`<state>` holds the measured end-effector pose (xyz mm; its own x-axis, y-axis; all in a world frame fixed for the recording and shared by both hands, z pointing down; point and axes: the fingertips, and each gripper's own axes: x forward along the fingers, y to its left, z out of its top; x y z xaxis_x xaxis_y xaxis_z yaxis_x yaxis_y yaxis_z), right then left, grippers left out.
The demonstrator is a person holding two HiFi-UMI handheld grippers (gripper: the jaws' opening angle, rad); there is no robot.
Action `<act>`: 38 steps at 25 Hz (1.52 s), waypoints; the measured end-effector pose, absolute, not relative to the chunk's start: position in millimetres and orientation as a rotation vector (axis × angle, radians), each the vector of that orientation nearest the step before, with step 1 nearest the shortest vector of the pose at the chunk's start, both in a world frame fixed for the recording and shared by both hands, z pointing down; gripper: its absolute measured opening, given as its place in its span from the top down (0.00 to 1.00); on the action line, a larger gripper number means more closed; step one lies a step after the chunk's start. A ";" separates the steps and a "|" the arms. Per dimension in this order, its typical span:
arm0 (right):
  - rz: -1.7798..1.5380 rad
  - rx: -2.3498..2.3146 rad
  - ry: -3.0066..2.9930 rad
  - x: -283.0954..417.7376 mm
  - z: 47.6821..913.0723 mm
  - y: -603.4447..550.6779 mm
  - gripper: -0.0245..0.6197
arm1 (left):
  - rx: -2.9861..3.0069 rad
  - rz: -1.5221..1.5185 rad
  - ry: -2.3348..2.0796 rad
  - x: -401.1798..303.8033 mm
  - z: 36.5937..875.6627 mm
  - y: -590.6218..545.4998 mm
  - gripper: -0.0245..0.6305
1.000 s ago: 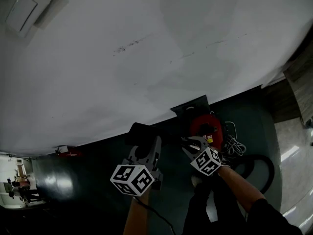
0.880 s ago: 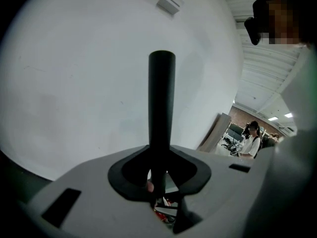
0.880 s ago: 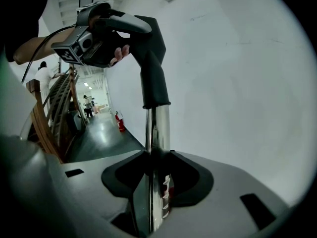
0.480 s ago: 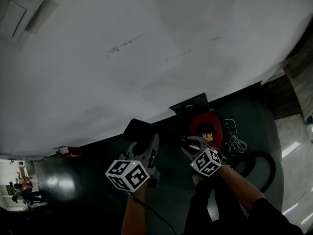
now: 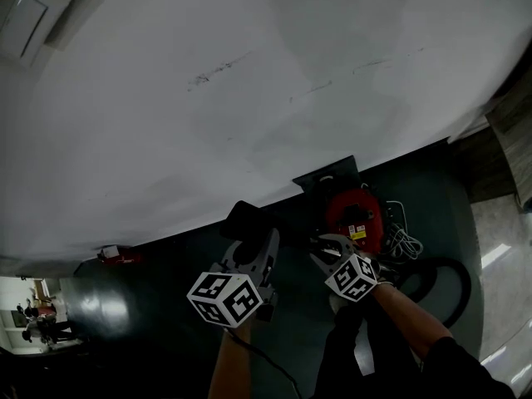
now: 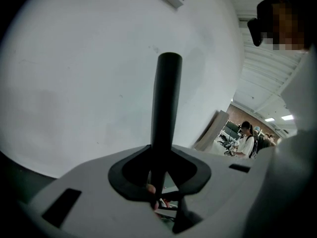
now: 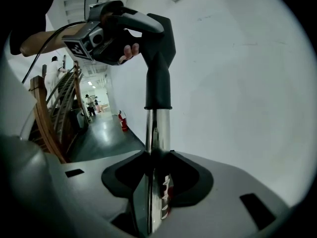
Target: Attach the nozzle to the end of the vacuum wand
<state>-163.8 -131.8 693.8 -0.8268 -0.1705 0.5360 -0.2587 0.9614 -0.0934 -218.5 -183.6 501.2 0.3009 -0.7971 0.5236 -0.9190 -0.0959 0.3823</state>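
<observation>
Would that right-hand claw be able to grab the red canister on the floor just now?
Probably not yet. The right gripper is clamped on the chrome wand, so its jaws are already full. The red canister lies on the floor just past it, so it looks near enough once the wand is let go.

The left gripper (image 5: 252,252), jaws clamped on the nozzle (image 6: 166,98), sits just left of the right gripper (image 5: 331,246), jaws clamped on the wand (image 7: 157,128), with the left forearm (image 5: 229,372) and right forearm (image 5: 407,310) extending behind them.

Left tool (image 5: 250,246), right tool (image 5: 322,243) near red canister (image 5: 356,212)
</observation>
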 end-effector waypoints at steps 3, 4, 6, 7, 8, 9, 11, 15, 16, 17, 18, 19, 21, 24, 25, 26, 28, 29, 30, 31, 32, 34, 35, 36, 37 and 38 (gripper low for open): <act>0.212 0.299 -2.573 -165.0 693.1 -126.8 0.72 | 1.886 0.179 -1.501 -229.3 505.0 -186.3 0.83; 0.210 0.299 -2.575 -165.3 692.9 -125.7 0.72 | 1.875 0.155 -1.501 -232.6 506.0 -186.4 0.83; 0.208 0.303 -2.579 -165.3 692.5 -124.5 0.72 | 1.852 0.100 -1.503 -240.0 508.1 -185.9 0.83; 0.208 0.309 -2.580 -164.7 692.4 -124.7 0.72 | 1.837 0.069 -1.503 -243.8 509.4 -185.1 0.83; 0.209 0.318 -2.580 -163.6 692.4 -125.8 0.72 | 1.819 0.037 -1.501 -247.6 511.3 -183.8 0.83; 0.211 0.328 -2.580 -162.3 692.2 -127.6 0.72 | 1.798 0.004 -1.498 -251.2 513.6 -181.9 0.83; 0.210 0.332 -2.580 -160.2 691.1 -131.2 0.72 | 1.769 -0.051 -1.497 -255.4 516.7 -177.0 0.83; 0.207 0.328 -2.575 -157.2 690.4 -137.4 0.72 | 1.809 -0.028 -1.483 -247.8 515.0 -177.3 0.83; 0.205 0.326 -2.572 -156.8 690.2 -138.2 0.72 | 1.812 -0.027 -1.472 -247.7 515.7 -179.8 0.83; 0.201 0.320 -2.572 -157.0 689.8 -138.0 0.72 | 1.811 -0.030 -1.461 -249.0 516.6 -182.0 0.83; 0.196 0.312 -2.572 -157.5 689.4 -137.2 0.72 | 1.809 -0.035 -1.450 -250.3 517.3 -184.0 0.83; 0.190 0.301 -2.572 -157.9 689.2 -136.1 0.72 | 1.811 -0.035 -1.441 -250.8 517.8 -186.0 0.83; 0.173 0.272 -2.568 -159.8 690.1 -132.6 0.72 | 1.832 -0.009 -1.428 -246.9 517.8 -190.8 0.83; 0.178 0.274 -2.565 -162.5 692.8 -130.6 0.72 | 1.853 0.025 -1.439 -239.5 518.7 -197.7 0.83; 0.187 0.283 -2.564 -162.3 693.5 -131.0 0.72 | 1.850 0.018 -1.441 -239.2 519.6 -197.4 0.83; 0.195 0.289 -2.562 -161.9 694.5 -131.7 0.72 | 1.845 0.009 -1.441 -239.7 520.9 -195.7 0.83; 0.206 0.298 -2.552 -158.9 697.8 -135.9 0.72 | 1.827 -0.017 -1.438 -239.9 525.7 -190.9 0.83; 0.205 0.294 -2.543 -156.8 699.8 -137.0 0.72 | 1.815 -0.031 -1.439 -239.4 528.9 -188.3 0.83; 0.199 0.282 -2.536 -155.1 701.7 -136.7 0.72 | 1.806 -0.040 -1.442 -239.0 531.9 -186.1 0.83; 0.193 0.270 -2.531 -153.8 703.5 -135.9 0.72 | 1.800 -0.043 -1.442 -238.6 535.0 -185.2 0.83; 0.188 0.263 -2.527 -152.7 705.1 -135.0 0.72 | 1.798 -0.040 -1.439 -238.3 538.8 -185.6 0.83; 0.187 0.262 -2.524 -150.9 708.0 -134.0 0.72 | 1.793 -0.029 -1.436 -238.5 546.0 -188.4 0.83; 0.190 0.265 -2.524 -150.6 708.9 -134.0 0.72 | 1.788 -0.030 -1.436 -237.6 546.0 -190.3 0.83; 0.193 0.267 -2.525 -150.6 709.4 -134.3 0.72 | 1.784 -0.033 -1.437 -236.5 544.8 -192.0 0.83; 0.194 0.268 -2.527 -150.8 709.8 -134.8 0.72 | 1.783 -0.034 -1.439 -236.1 543.9 -193.1 0.83; 0.195 0.269 -2.529 -150.9 710.1 -135.1 0.72 | 1.783 -0.035 -1.443 -236.2 543.8 -193.6 0.83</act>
